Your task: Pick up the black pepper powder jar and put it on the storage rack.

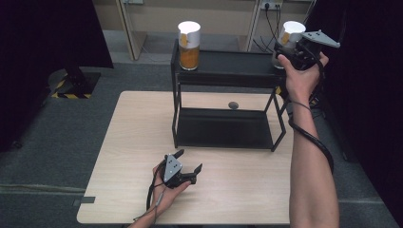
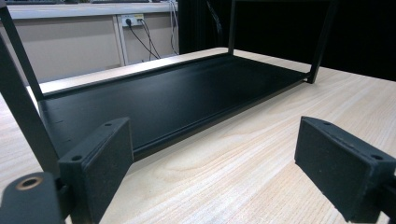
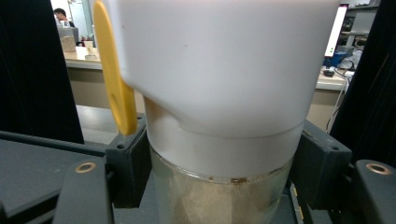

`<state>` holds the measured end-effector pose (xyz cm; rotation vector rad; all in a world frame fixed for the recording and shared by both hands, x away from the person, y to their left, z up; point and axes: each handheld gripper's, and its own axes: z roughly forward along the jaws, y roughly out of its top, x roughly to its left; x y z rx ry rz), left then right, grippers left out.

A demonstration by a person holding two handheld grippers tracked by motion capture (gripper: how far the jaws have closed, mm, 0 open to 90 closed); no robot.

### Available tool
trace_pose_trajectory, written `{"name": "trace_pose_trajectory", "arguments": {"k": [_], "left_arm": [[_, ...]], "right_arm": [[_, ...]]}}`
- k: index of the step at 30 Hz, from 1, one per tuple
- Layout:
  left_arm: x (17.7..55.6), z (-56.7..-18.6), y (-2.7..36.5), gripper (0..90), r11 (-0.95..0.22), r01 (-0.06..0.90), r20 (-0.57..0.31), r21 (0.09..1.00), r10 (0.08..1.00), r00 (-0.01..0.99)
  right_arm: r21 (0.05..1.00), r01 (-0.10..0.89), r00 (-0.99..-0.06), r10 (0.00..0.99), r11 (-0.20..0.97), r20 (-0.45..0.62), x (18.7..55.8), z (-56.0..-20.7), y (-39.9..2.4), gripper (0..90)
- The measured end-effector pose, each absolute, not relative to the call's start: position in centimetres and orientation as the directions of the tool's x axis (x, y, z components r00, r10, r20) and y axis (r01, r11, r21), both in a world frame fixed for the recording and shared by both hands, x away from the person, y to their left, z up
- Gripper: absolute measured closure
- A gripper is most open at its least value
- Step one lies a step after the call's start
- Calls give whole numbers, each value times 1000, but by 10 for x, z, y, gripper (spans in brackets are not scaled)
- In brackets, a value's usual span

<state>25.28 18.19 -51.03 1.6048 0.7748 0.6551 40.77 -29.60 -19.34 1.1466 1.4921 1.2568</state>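
Note:
A black two-level shelf [image 1: 223,69] stands on the wooden table [image 1: 128,142]. A jar of orange-brown contents with a white lid [image 1: 189,45] stands at the left end of its top level. At the right end my right gripper [image 1: 289,50] is shut on a second white-lidded jar [image 1: 291,32]. In the right gripper view its pads [image 3: 130,158] press both sides of that jar [image 3: 219,93], just under the lid with its yellow tab; the jar's base is hidden. My left gripper [image 1: 190,160] lies low near the table's front, open and holding nothing, with its jaws [image 2: 212,137] facing the shelf's lower level [image 2: 163,98].
A small grey round object [image 1: 233,105] lies on the table behind the shelf. Dark curtains hang at both sides. Wall sockets with cables [image 1: 271,14] are at the back. Bare tabletop lies in front of the shelf and to its left.

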Motion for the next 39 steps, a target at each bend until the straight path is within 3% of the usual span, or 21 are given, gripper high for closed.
{"name": "trace_pose_trajectory", "arguments": {"k": [22, 39], "left_arm": [[252, -511, 181, 110, -107, 123, 7, 987, 782, 624], [252, -510, 181, 110, -107, 124, 7, 987, 783, 622]], "right_arm": [[990, 128, -223, 974, 59, -29, 410, -199, -296, 303], [995, 100, -238, 971, 7, 17, 394, -207, -302, 128]]}}
